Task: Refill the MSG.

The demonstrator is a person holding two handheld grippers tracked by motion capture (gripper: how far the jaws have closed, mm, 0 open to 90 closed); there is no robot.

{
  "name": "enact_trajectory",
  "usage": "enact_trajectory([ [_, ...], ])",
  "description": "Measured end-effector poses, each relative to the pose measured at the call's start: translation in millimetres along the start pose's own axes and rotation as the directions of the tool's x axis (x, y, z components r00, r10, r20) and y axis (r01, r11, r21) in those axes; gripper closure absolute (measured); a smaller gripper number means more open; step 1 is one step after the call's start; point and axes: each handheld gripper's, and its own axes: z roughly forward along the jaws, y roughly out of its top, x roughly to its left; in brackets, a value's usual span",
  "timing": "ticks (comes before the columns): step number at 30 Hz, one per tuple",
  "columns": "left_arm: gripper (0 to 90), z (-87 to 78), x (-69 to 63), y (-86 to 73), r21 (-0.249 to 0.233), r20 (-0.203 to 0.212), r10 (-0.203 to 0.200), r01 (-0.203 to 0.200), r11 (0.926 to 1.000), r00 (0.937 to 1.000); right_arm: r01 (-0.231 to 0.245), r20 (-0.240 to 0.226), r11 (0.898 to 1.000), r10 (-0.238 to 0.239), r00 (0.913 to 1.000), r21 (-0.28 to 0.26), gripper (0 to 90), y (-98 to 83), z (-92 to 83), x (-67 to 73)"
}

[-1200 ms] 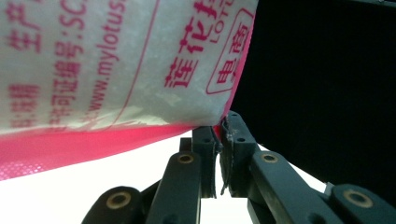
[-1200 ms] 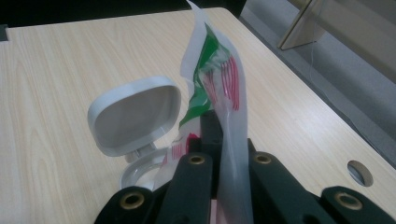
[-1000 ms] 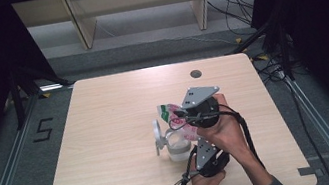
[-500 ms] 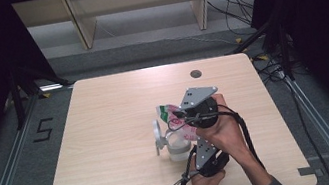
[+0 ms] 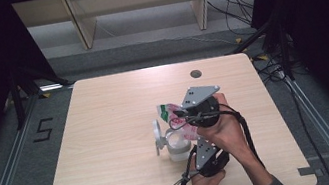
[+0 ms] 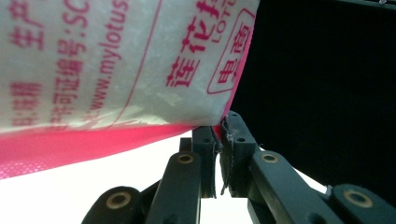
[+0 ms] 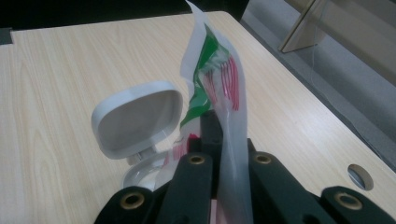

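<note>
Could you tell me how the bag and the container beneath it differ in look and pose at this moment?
The bag is soft, printed film with pink, red and green marks; the container is rigid, clear plastic with a plain white hinged lid.
The bag hangs in the air, pinched by both grippers; the container stands on the table.
The bag's mouth tilts down over the container, whose lid stands open.
</note>
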Motion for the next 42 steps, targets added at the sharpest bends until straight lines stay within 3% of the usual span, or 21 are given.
enact_trajectory([
  [1, 84.3, 2.4, -3.3, -0.2, -0.038, 0.013, -0.042, 0.043, 0.9984, 0.9990, 0.000, -0.001, 1.000, 0.000, 1.0000, 0.000, 90.0, 0.1, -0.1, 0.0],
  [2, 84.3, 0.1, -0.2, 0.2, -0.001, 0.000, 0.000, 0.000, 1.0000, 1.0000, 0.000, -0.002, 1.000, 0.000, 1.0000, 0.000, 90.0, 0.2, -0.2, 0.1],
  [3, 84.3, 0.1, -0.2, 0.3, -0.002, 0.000, 0.001, -0.001, 1.0000, 1.0000, -0.002, -0.003, 1.000, 0.002, 1.0000, 0.000, 90.0, 0.3, -0.3, 0.3],
  [20, 84.3, 0.0, -0.2, 0.6, -0.004, -0.008, -0.003, 0.003, 1.0000, 1.0000, 0.006, 0.000, 1.000, -0.006, 1.0000, 0.002, 90.0, 0.9, -0.2, 1.0],
  [22, 84.3, -0.3, -0.2, 0.7, 0.001, -0.009, -0.002, 0.002, 1.0000, 1.0000, -0.015, 0.000, 1.000, 0.015, 0.9999, 0.008, 90.0, 0.7, -0.7, 2.0],
  [24, 84.3, -0.3, -0.3, 0.6, 0.000, -0.011, -0.002, 0.002, 1.0000, 0.9999, 0.004, -0.002, 1.000, -0.004, 1.0000, 0.004, 90.0, 0.9, 0.0, 1.0],
  [37, 84.2, -0.8, -0.1, 0.9, 0.006, -0.015, -0.007, 0.007, 1.0000, 0.9999, 0.006, -0.004, 1.000, -0.006, 1.0000, 0.004, 90.0, 1.1, 0.5, 1.4],
  [42, 84.3, 0.5, 0.8, 0.3, -0.007, 0.003, -0.011, 0.011, 0.9999, 0.9999, 0.001, -0.008, 1.000, -0.001, 1.0000, 0.013, 90.0, 1.3, 1.1, 2.6],
])
